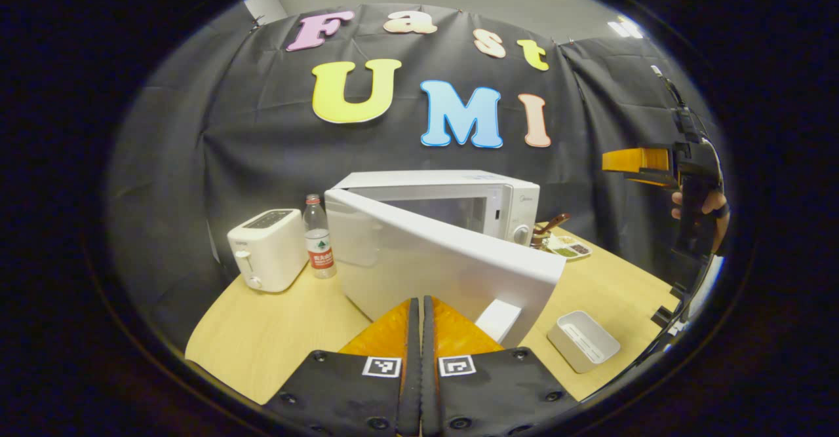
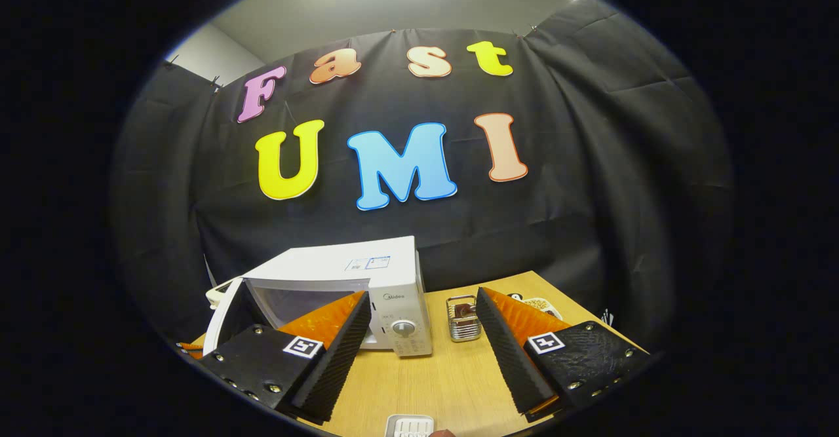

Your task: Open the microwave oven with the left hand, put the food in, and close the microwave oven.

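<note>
- Pressing together, the left gripper [image 1: 420, 332] has its jaws closed with nothing between them, just in front of the microwave door [image 1: 446, 263]; it looks set to push or pull, not pinch.
- Right gripper [image 2: 419, 348] hangs with jaws wide apart and empty, raised clear of the desk [image 2: 446, 378], probably waiting its turn for the food.
- Door stands partly swung out from the microwave oven [image 1: 452, 194], so the cavity is mostly screened.
- Food unclear: a small metal basket [image 2: 463, 319] and a plate [image 1: 569, 247] sit right of the oven, contents too small to tell.
- White tray [image 1: 583, 340], toaster [image 1: 269, 248], bottle [image 1: 319, 237] lie apart, unused.

Toaster [image 1: 269, 249], bottle [image 1: 319, 237] left of microwave [image 1: 452, 208]
</note>
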Demonstrator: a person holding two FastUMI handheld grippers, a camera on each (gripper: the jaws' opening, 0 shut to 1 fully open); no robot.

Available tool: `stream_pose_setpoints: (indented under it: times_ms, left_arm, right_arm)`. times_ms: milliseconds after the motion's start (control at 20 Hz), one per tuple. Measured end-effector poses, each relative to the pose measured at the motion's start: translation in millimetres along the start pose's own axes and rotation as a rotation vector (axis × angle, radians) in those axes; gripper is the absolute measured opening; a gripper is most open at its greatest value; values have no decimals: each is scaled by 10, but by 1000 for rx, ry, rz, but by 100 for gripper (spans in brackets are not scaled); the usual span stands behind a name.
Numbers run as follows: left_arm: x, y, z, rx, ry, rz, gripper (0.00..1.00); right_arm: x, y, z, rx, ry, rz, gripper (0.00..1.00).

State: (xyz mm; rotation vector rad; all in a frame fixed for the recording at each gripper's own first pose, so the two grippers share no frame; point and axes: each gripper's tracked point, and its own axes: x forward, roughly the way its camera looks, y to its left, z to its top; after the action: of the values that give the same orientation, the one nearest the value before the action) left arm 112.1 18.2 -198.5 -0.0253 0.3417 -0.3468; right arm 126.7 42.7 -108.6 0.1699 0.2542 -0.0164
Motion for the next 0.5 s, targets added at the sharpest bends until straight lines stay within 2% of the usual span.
stream_pose_setpoints:
  times_ms: [500]
  left_arm:
    - [711, -555, 380, 15, -40, -143, 7]
  right_arm:
    - [-196, -327, -181, 12, 26, -89, 98]
